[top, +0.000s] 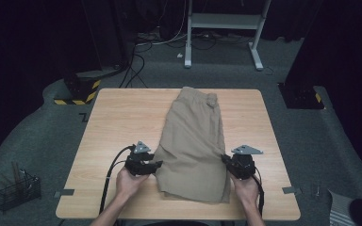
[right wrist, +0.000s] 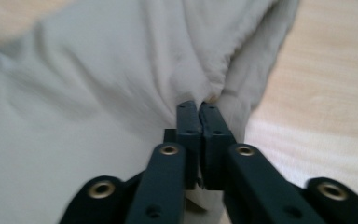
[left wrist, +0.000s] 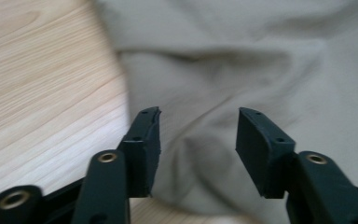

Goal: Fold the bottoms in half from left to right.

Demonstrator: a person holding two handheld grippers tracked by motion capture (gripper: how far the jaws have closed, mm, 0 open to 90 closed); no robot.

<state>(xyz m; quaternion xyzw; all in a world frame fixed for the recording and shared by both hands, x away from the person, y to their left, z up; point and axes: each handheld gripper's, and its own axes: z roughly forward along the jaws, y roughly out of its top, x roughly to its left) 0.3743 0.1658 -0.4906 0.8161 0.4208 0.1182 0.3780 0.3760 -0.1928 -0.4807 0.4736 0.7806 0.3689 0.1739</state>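
Observation:
Khaki shorts (top: 193,141) lie folded lengthwise on the wooden table (top: 118,122), waistband at the far end and hem towards me. My left gripper (top: 156,165) sits at the left edge of the hem. In the left gripper view it (left wrist: 199,114) is open, its two jaws well apart above the cloth (left wrist: 261,60) with nothing pressed between them. My right gripper (top: 226,160) is at the right edge of the hem. In the right gripper view it (right wrist: 199,105) has its jaws together, pinching a raised fold of the shorts (right wrist: 98,93) at the tips.
Bare wood (left wrist: 37,84) lies to the left of the shorts and a strip (right wrist: 326,70) to their right. On the floor are a wire basket (top: 18,190) at the left, a yellow-black striped base (top: 80,89), cables and a white desk frame (top: 224,28) behind the table.

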